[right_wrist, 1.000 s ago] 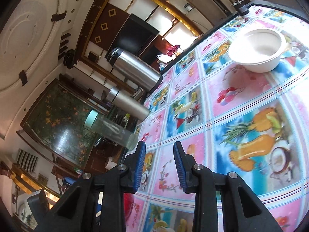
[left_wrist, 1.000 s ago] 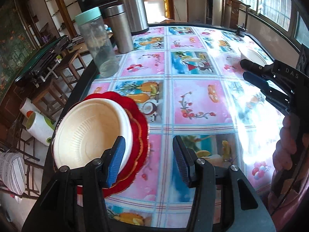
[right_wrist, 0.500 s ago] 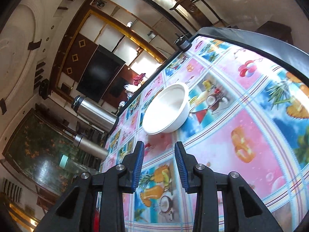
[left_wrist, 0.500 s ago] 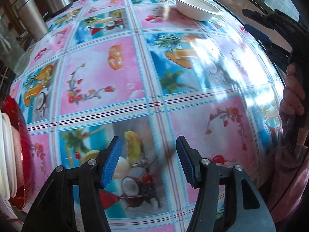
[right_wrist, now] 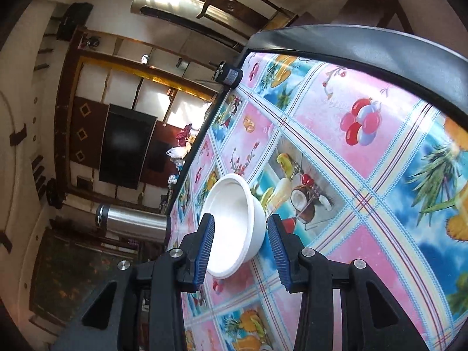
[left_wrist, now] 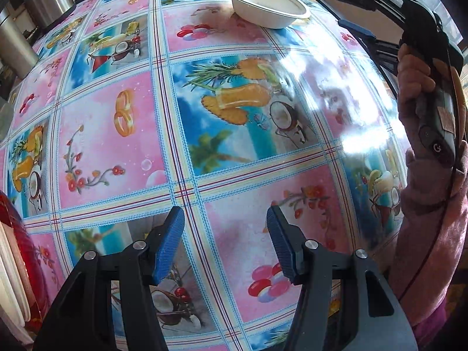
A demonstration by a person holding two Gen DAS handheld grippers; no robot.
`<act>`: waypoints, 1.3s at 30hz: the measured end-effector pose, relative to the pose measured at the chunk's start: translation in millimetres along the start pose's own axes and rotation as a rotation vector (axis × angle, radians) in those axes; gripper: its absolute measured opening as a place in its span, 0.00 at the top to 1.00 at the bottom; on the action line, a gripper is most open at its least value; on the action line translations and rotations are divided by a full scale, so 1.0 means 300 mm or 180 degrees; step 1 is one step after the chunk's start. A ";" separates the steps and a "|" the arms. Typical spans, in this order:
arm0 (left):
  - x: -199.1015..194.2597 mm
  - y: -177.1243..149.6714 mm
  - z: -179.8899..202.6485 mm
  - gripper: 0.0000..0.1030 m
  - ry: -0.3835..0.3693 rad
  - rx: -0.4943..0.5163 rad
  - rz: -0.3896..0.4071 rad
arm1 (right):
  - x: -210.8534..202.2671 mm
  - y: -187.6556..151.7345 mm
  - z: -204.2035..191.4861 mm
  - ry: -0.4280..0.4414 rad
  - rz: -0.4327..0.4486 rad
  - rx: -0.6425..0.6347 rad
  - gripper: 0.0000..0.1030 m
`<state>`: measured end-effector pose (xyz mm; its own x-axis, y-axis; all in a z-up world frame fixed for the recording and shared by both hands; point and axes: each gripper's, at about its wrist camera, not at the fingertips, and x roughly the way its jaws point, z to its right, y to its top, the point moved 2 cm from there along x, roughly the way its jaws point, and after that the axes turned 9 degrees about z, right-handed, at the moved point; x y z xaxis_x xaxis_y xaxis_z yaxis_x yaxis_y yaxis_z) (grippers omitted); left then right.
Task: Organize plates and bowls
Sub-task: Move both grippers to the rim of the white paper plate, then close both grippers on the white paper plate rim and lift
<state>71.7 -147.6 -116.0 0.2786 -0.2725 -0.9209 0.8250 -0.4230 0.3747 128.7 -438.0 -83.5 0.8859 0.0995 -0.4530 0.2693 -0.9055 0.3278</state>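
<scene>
Bowl [right_wrist: 234,222] empty, upright on table [right_wrist: 365,158]

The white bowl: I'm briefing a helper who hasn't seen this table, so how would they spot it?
Find the table under its glossy cartoon fruit cloth. Near its far edge the white bowl sits alone and upright, beyond the right gripper. Plain, deep and empty, unlike the red plate stack by the left gripper.

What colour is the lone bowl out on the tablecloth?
Plain white bowl, inside and out; clearest in the left wrist view.
</scene>
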 end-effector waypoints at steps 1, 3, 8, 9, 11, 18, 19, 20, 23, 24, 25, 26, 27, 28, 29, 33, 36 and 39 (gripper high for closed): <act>-0.005 0.024 -0.005 0.44 0.0012 0.0009 -0.0007 | 0.011 -0.005 0.007 0.0015 0.0036 0.0034 0.59; -0.025 0.091 -0.007 0.44 0.0070 0.0030 0.0026 | 0.035 -0.020 0.019 0.0022 0.0063 0.0010 0.59; -0.028 0.310 -0.030 0.44 0.0227 -0.0075 0.0192 | 0.073 -0.015 0.039 0.0088 0.0018 -0.0075 0.59; -0.016 0.360 -0.038 0.44 0.0207 -0.0155 0.0211 | 0.076 -0.011 0.036 0.0150 -0.0001 -0.0063 0.59; 0.022 0.450 -0.049 0.44 0.0161 -0.0309 0.0219 | 0.074 -0.004 0.025 0.0225 -0.0001 -0.0070 0.54; 0.208 0.605 -0.109 0.44 -0.0294 -0.1238 0.0025 | 0.108 -0.009 -0.004 0.0285 -0.0172 -0.0081 0.54; 0.222 0.615 -0.101 0.44 -0.0326 -0.1292 0.0039 | 0.111 -0.006 -0.002 0.0264 -0.0188 -0.0084 0.54; 0.232 0.621 -0.090 0.44 -0.0341 -0.1326 0.0071 | 0.114 -0.004 -0.001 0.0257 -0.0201 -0.0078 0.54; 0.221 0.644 -0.056 0.44 -0.0340 -0.1388 0.0296 | 0.115 0.000 -0.001 0.0284 -0.0208 -0.0060 0.54; 0.208 0.650 -0.049 0.44 -0.0323 -0.1408 0.0432 | 0.117 0.003 -0.003 0.0293 -0.0208 -0.0062 0.54; 0.197 0.656 -0.039 0.44 -0.0306 -0.1411 0.0547 | 0.118 0.003 -0.007 0.0311 -0.0206 -0.0062 0.54; 0.195 0.660 -0.028 0.44 -0.0301 -0.1395 0.0601 | 0.120 0.001 -0.011 0.0320 -0.0210 -0.0074 0.54; 0.200 0.668 -0.023 0.44 -0.0319 -0.1385 0.0595 | 0.124 -0.003 -0.017 0.0320 -0.0221 -0.0097 0.54; 0.217 0.677 -0.018 0.44 -0.0338 -0.1378 0.0549 | 0.129 -0.008 -0.021 0.0308 -0.0236 -0.0117 0.54; 0.235 0.679 -0.007 0.44 -0.0345 -0.1370 0.0494 | 0.134 -0.012 -0.021 0.0295 -0.0251 -0.0123 0.54; 0.252 0.680 0.005 0.44 -0.0269 -0.1309 0.0547 | 0.139 -0.014 -0.013 0.0247 -0.0226 -0.0115 0.54; 0.230 0.671 0.008 0.44 -0.0240 -0.1252 0.0613 | 0.142 -0.010 -0.007 0.0207 -0.0197 -0.0111 0.54; 0.207 0.665 0.003 0.45 -0.0219 -0.1228 0.0711 | 0.155 -0.019 -0.005 0.0148 -0.0226 -0.0139 0.54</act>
<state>252.9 -249.7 -98.2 0.4481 -0.3828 -0.8079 0.8750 0.0025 0.4842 169.0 -427.6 -105.2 0.8804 0.1827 -0.4377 0.3472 -0.8769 0.3325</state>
